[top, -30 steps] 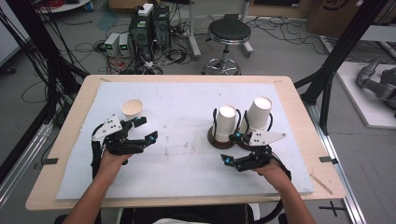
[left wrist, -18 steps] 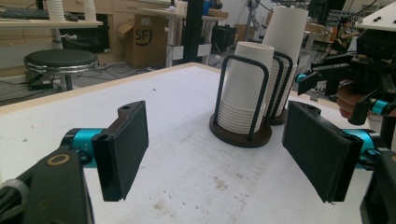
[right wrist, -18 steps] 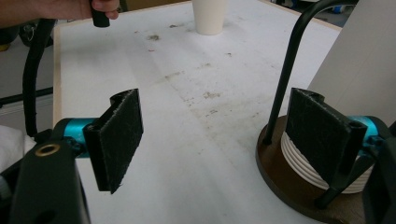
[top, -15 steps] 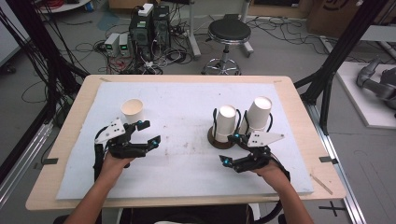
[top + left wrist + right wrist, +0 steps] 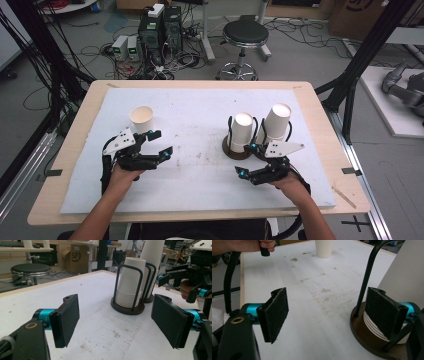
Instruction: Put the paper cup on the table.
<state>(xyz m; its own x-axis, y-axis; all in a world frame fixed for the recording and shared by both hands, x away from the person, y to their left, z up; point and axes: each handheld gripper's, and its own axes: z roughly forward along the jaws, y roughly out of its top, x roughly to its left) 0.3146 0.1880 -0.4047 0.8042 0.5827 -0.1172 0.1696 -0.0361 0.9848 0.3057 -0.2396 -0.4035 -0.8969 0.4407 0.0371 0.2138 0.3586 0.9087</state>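
Observation:
A single white paper cup (image 5: 141, 119) stands upright on the left of the white mat; it also shows far off as the cup (image 5: 324, 247). Two stacks of white cups sit in black wire holders, the nearer stack (image 5: 243, 131) and the taller stack (image 5: 276, 122). My left gripper (image 5: 161, 142) is open just right of the single cup, and it holds nothing. In the left gripper view the left gripper (image 5: 117, 322) points at the stack in its holder (image 5: 130, 285). My right gripper (image 5: 246, 160) is open in front of the holders; the right gripper (image 5: 328, 313) has the holder's brown base (image 5: 367, 340) beside its right pad.
The white mat (image 5: 200, 115) covers a wooden table (image 5: 82, 120). A black stool (image 5: 245, 35) and electronics boxes (image 5: 160, 25) stand on the floor beyond the far edge. Black frame posts (image 5: 350, 85) rise at the table's right.
My left gripper has drifted slightly toward the near edge and to the right. The right gripper has barely moved. Both stayed open.

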